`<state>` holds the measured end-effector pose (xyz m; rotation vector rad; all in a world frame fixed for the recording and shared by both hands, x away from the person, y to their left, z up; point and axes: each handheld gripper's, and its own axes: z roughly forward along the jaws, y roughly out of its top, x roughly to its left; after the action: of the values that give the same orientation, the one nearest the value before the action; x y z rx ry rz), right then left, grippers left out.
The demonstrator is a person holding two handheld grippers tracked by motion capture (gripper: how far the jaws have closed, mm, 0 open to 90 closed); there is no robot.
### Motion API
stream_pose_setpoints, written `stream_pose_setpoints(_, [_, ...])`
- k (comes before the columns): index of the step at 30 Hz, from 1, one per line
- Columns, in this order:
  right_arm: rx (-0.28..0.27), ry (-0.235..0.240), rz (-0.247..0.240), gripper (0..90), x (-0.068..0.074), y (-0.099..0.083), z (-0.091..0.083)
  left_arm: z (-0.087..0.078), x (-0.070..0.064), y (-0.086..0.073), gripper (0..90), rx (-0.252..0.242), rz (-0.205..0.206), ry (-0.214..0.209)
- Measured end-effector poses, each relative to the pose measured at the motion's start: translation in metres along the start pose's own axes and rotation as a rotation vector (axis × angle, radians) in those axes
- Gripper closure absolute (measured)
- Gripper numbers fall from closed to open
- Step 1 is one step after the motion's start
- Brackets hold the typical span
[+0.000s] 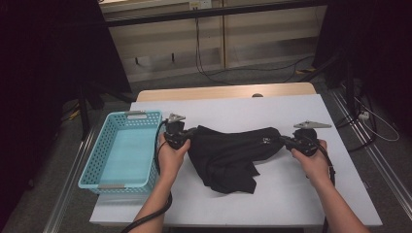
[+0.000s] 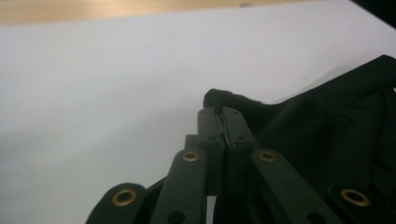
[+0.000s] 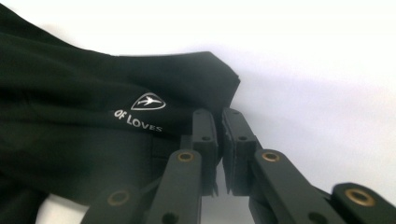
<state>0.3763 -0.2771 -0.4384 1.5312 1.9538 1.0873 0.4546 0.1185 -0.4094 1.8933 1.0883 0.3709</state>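
A black garment [image 1: 228,153] hangs stretched between my two grippers above the white table [image 1: 272,204], its lower part bunched on the surface. My left gripper [image 1: 187,133] is shut on the garment's left corner [image 2: 224,100], the cloth pinched between the jaws. My right gripper [image 1: 284,140] is shut on the right corner [image 3: 205,93], beside a small white logo and lettering [image 3: 140,112]. Each gripper is held in a hand from below.
A light blue perforated basket [image 1: 104,167] stands empty at the table's left edge, close to my left hand. The table's wooden far edge [image 1: 223,91] lies behind. Cables [image 1: 204,58] run across the floor beyond.
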Motion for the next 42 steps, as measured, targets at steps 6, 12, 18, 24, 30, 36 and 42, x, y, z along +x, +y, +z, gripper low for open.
stream_pose_setpoints(6, [-0.034,-0.048,-0.039,80.1,-0.001,0.018,0.007,0.006,0.009,0.012,87.6,-0.049,-0.006,0.039])
stream_pose_setpoints(12, [0.005,-0.117,0.001,57.5,-0.007,0.017,0.028,0.026,0.017,-0.001,87.2,0.008,-0.039,0.043])
stream_pose_setpoints(18, [0.024,-0.116,0.068,52.8,-0.011,0.017,0.042,0.033,0.024,-0.009,86.6,0.030,-0.068,0.055])
stream_pose_setpoints(24, [0.066,-0.126,0.064,51.4,-0.003,0.013,0.061,0.034,0.027,-0.013,65.6,0.039,-0.076,0.076])
stream_pose_setpoints(30, [0.088,-0.133,0.029,65.7,0.003,0.013,0.058,0.033,0.023,-0.015,42.0,0.047,-0.109,0.060])
stream_pose_setpoints(36, [0.108,-0.072,0.045,85.8,0.000,0.012,0.053,0.037,0.020,-0.023,38.6,0.114,-0.119,0.085])
stream_pose_setpoints(42, [0.108,-0.066,0.030,86.5,0.002,0.012,0.052,0.038,0.020,-0.029,57.3,0.152,-0.121,0.097])
